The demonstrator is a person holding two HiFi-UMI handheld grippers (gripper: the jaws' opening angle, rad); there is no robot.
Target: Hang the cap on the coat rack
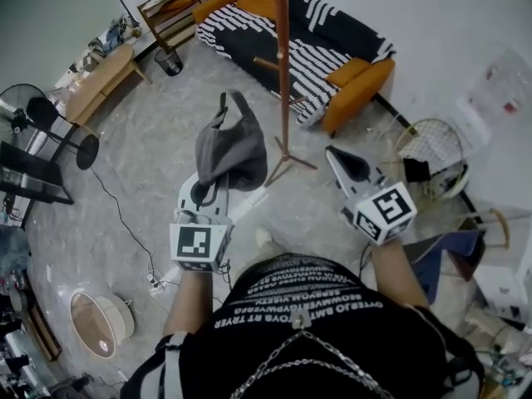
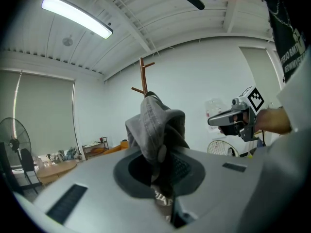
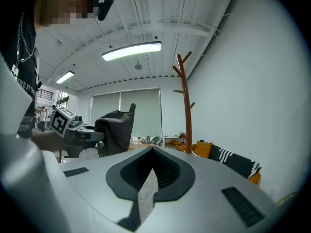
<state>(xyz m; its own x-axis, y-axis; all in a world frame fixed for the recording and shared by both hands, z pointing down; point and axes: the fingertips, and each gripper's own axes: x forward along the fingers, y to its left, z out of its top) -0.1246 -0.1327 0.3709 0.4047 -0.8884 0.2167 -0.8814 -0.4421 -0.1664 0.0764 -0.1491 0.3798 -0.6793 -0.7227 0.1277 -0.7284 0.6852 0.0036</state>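
A limp grey cap (image 1: 231, 150) hangs from my left gripper (image 1: 214, 185), which is shut on its fabric at chest height. In the left gripper view the cap (image 2: 158, 125) stands bunched up out of the closed jaws, hiding their tips. The brown wooden coat rack (image 1: 283, 56) stands just beyond and to the right of the cap, its pegs (image 2: 143, 79) above it. My right gripper (image 1: 334, 153) is held to the right of the pole, shut with nothing in it. The right gripper view shows the rack (image 3: 187, 110) ahead and the cap (image 3: 116, 127) to the left.
An orange sofa (image 1: 366, 77) with a black-and-white striped blanket sits behind the rack. A fan (image 1: 25, 110), a wooden bench (image 1: 100, 77) and a shelf (image 1: 170, 11) line the left side. A racket (image 1: 432, 148) and clutter lie at the right; a power strip (image 1: 154, 283) lies on the floor.
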